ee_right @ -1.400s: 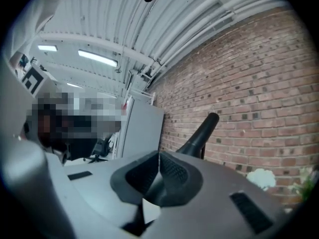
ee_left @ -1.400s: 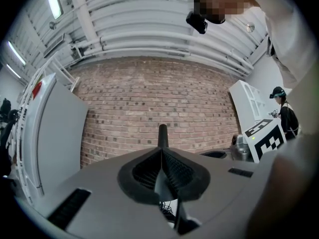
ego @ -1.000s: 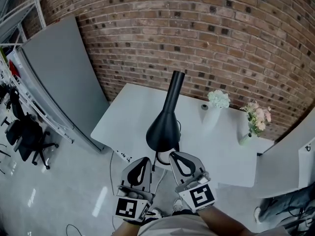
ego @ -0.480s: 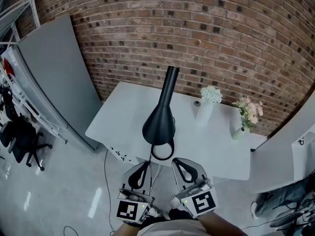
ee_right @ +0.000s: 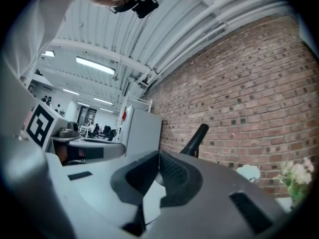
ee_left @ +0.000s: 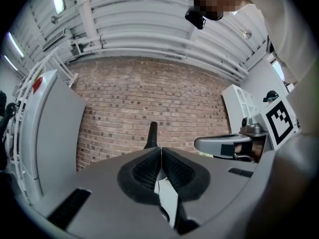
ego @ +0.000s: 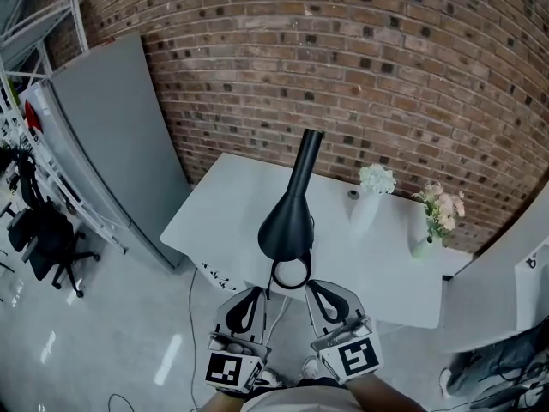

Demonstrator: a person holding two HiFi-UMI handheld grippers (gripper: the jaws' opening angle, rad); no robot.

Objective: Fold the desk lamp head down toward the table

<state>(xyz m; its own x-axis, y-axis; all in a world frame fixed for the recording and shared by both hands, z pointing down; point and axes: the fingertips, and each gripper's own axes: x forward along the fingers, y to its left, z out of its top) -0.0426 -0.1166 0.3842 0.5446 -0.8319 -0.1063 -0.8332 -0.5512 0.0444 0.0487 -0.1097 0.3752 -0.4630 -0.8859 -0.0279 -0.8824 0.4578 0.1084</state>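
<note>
Brick wall (ego: pixel 360 75) fills my background; below it the white table (ego: pixel 227 204) carries the black desk lamp (ego: pixel 287 221), upright at the tabletop's near edge. My left gripper (ego: pixel 255 291) and right gripper (ego: pixel 313 284) hover just off that edge, jaws pressed together, empty. A white-flower vase (ego: pixel 371 200) and a pink-flower vase (ego: pixel 431 230) stand along the far right edge.

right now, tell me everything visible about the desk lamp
The desk lamp is matte black: a flared cone tapering into a slim tube pointing up, with a ring below its wide end. It stands near the front edge of the white table; the left gripper and right gripper, both shut, do not touch it.
</note>
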